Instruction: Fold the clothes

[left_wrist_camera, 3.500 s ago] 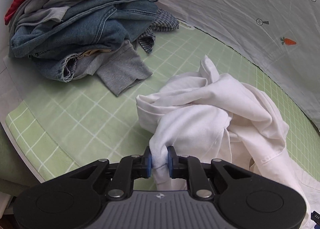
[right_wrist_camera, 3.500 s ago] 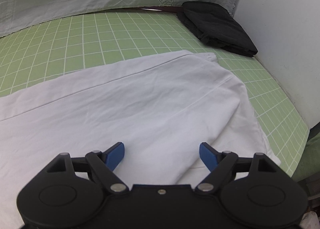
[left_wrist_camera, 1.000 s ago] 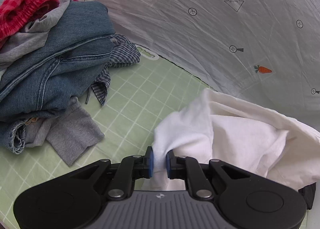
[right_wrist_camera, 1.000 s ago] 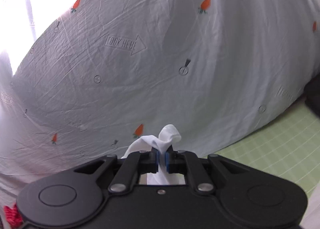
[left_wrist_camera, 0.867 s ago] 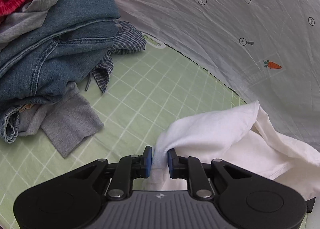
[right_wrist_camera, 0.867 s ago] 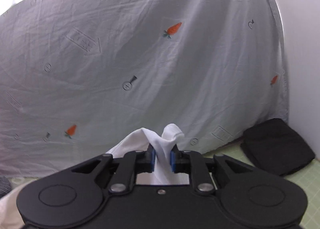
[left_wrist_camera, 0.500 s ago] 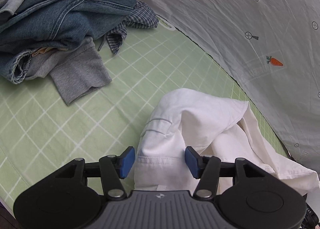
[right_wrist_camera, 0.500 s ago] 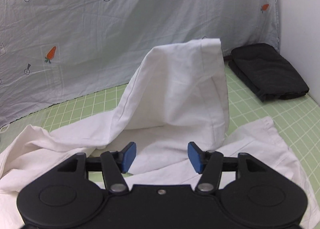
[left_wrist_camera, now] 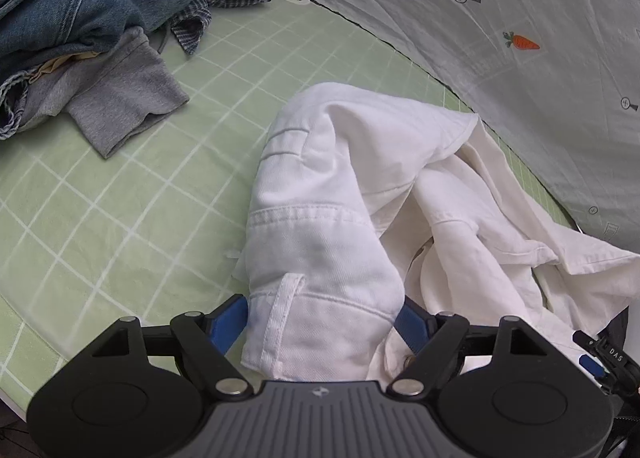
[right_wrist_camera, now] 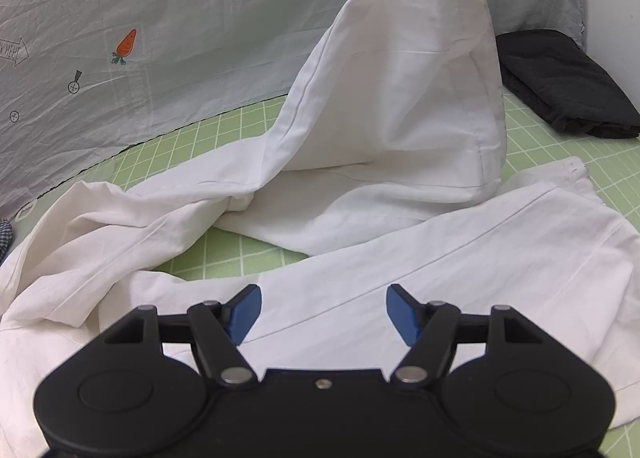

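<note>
Now both my grippers gape: left gripper (left_wrist_camera: 322, 318) straddles white trousers (left_wrist_camera: 320, 226) waistband, right gripper (right_wrist_camera: 323, 314) above leg; legs run rightward, hems partly cut off.

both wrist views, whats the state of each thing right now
left gripper: open, waistband lying between the fingers
right gripper: open, holding nothing
white trousers: unfolded, crumpled, one leg humped up
black garment: folded
denim and grey pile: unfolded, heaped
</note>
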